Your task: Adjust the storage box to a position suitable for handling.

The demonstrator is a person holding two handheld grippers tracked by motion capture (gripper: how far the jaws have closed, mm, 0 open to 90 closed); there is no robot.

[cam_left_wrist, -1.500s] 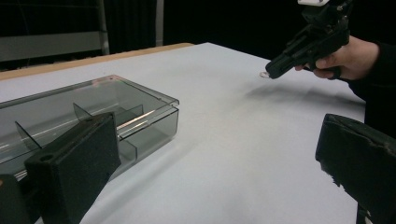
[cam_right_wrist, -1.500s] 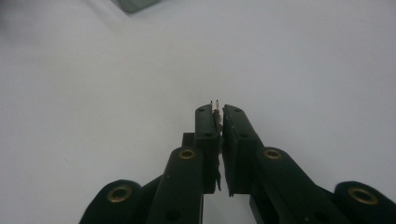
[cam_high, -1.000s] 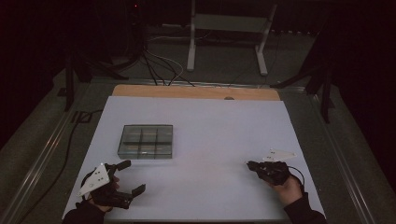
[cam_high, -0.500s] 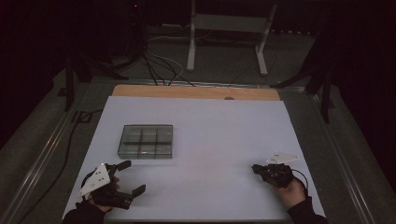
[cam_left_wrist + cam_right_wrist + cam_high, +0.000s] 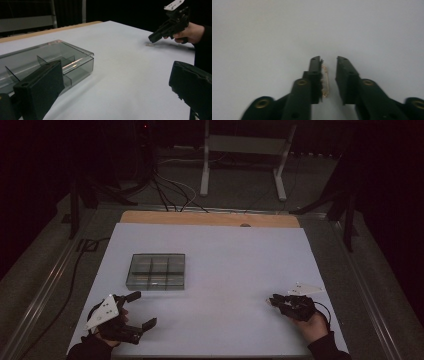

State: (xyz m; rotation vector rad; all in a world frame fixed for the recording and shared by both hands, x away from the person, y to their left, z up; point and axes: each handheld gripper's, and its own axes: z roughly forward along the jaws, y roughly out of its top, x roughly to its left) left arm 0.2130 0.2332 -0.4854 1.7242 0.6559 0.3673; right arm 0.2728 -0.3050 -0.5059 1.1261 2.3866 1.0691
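Two grippers low near my table edge.
My right gripper [image 5: 329, 60], jaws just parting, has a gold safety pin [image 5: 325, 80] lying loose between them; my left gripper [image 5: 134, 312] gapes empty; the divided box [image 5: 156, 271] sits far-left, wide bare sheet [image 5: 235, 265] between.

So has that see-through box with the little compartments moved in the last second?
No. In the high view the clear compartment box sits at the same spot on the white table, equally far from its left edge.

Your left gripper [image 5: 135, 311]: black, blocky jaws, pale three-cornered plate on top | your right gripper [image 5: 276, 300]: black, brass-ringed screw holes, thin cable trailing — jaw pads look frayed, view blurred | sleeves [image 5: 327, 348]: dark.
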